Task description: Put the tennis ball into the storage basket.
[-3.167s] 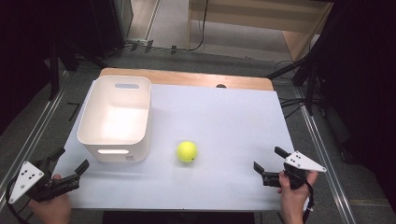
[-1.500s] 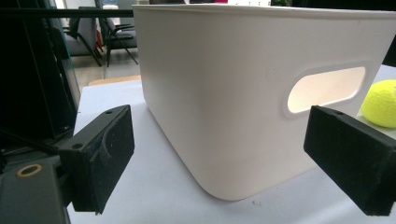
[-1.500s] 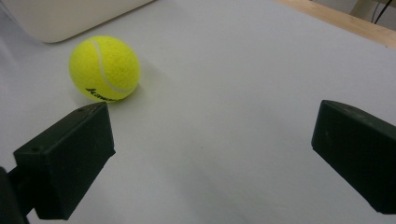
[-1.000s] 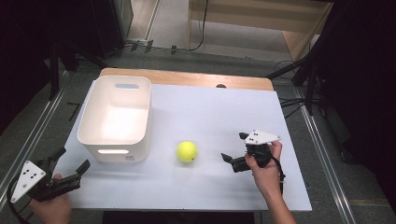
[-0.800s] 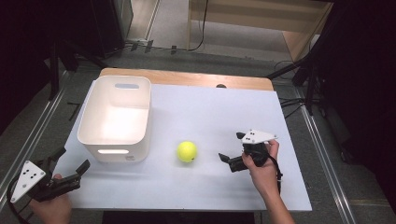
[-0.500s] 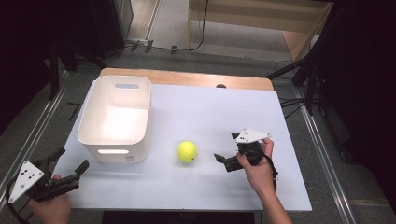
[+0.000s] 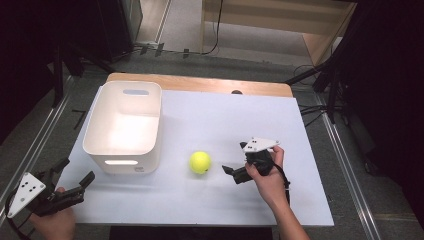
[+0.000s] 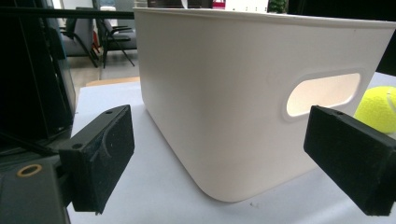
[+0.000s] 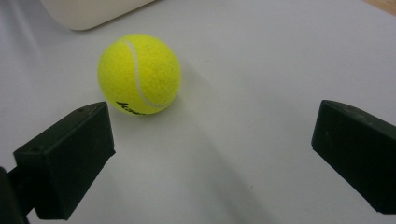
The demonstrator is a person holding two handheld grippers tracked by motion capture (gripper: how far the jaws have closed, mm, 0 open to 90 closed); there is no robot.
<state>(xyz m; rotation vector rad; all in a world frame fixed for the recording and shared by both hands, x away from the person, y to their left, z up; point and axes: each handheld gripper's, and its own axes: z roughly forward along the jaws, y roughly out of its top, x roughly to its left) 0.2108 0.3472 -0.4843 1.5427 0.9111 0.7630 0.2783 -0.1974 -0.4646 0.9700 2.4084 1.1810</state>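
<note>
Ball (image 7: 200, 162) sits free on the white counter (image 7: 225, 120), near the middle of its front half and just off the front right corner of the bin (image 7: 125, 125); nothing touches it. It lies loose and unblocked, so a low sideways approach looks workable, and the bin stands close enough to serve as the likely drop place.

Right gripper (image 7: 231, 169) is held low near the counter, just right of the ball and aimed at it, its fingers spread wide with nothing between them. In the right gripper view the ball (image 9: 138, 73) lies ahead of the gripper (image 9: 205, 158) and off to its left, above the nearer finger (image 9: 65, 163), not yet centred in the gap. My guess is the hand must shift toward that side and push forward before closing.

Left gripper (image 7: 75, 177) waits at the front left corner, fingers (image 8: 100, 156) spread and empty, pointing at the bin's (image 8: 243, 93) near wall, probably parked clear of the reach.
</note>
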